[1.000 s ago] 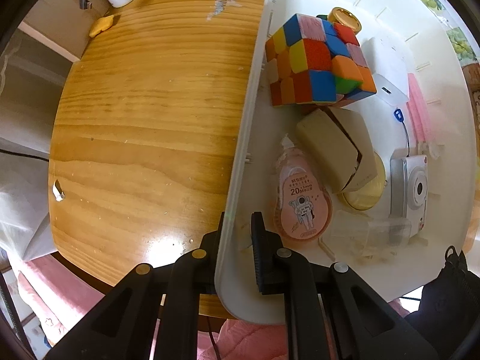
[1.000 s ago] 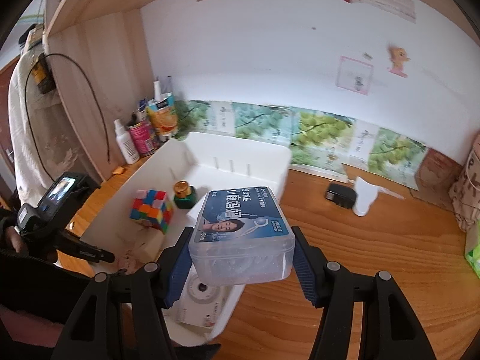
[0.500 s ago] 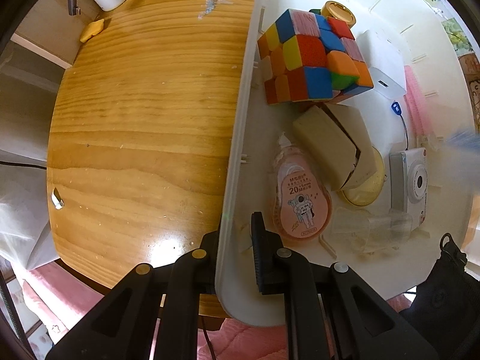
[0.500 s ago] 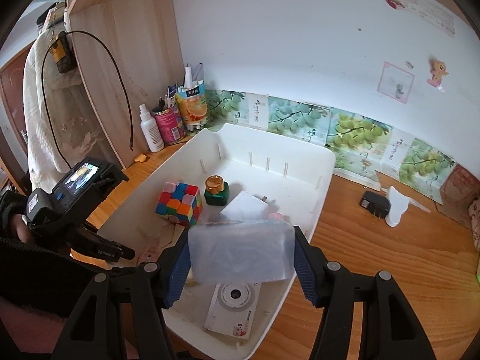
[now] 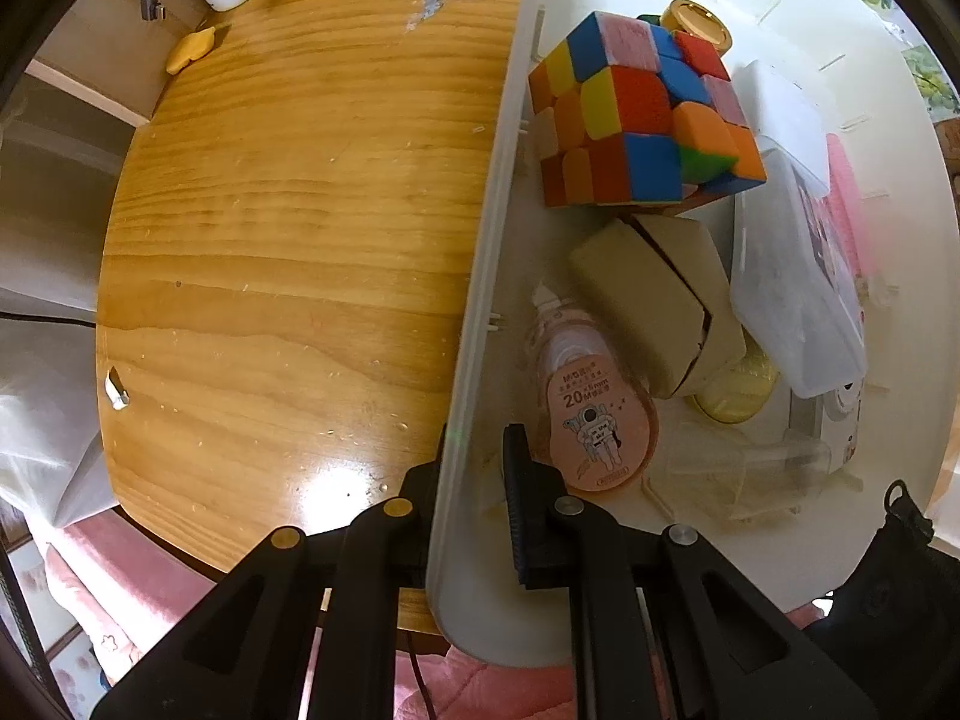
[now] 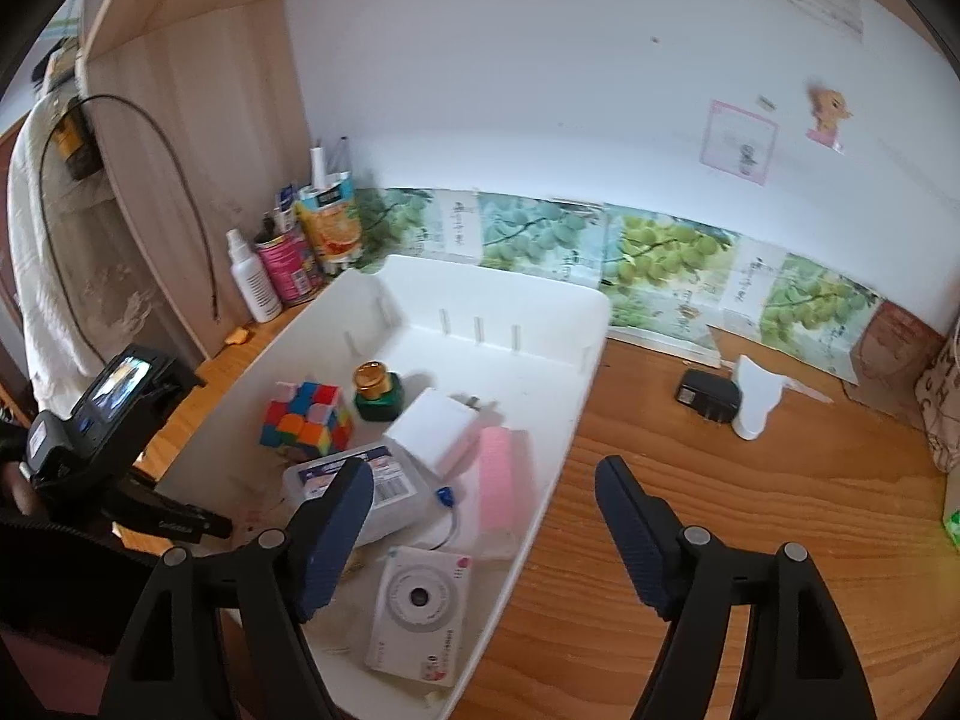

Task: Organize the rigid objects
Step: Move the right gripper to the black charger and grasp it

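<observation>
White bin on desk, wall clamped by left gripper to steady it; clear box lies inside among cube and camera; right gripper spread, empty.

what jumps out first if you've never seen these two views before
The multicoloured puzzle cube draws the eye first, sitting near the left wall of the white bin among a clutter of small items. Next is the clear plastic box, lying in the middle of the bin just ahead of the right gripper, whose jaws stand wide open and empty. The left gripper straddles the bin's near wall.
</observation>
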### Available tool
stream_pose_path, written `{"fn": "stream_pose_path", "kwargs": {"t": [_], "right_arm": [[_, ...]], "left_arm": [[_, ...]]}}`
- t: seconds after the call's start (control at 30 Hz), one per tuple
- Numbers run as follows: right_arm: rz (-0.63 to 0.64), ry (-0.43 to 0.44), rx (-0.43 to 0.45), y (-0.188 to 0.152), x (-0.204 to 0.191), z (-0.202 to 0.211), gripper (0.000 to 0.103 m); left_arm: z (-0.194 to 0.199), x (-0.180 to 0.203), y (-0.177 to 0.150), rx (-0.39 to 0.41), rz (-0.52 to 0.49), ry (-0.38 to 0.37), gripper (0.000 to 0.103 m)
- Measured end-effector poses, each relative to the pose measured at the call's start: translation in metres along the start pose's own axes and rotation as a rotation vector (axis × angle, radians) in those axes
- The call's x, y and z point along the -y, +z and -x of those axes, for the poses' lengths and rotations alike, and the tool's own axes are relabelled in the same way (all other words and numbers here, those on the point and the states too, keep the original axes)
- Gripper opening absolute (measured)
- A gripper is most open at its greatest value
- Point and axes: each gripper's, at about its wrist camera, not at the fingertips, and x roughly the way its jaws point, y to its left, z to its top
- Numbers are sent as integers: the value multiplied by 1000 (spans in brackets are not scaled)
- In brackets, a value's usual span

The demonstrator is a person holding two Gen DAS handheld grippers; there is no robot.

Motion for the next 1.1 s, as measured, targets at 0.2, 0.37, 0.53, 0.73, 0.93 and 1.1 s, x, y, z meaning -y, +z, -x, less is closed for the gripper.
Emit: {"fn": "stream_pose_path", "kwargs": {"t": [0.2,0.37,0.53,0.73,0.93,1.1], "right_arm": [[-73,-24,-24,3,31,-8,77],[-142,-53,-24,10,63,-13,80],[-193,-96,-24,15,97,-28,81],[-230,-130,-24,18,129,-53,81],[-246,-155,-35,17,153,-87,81],[-264,-155,-55,15,171,-116,81]], "left_arm": [[-3,-1,5,-20,24,17,15],[-6,0,10,-45,40,35,17],[-11,0,15,-67,61,46,17],[-14,-2,22,-95,89,63,18],[-17,1,30,-104,99,97,18],[-14,4,38,-91,120,110,18]]}}
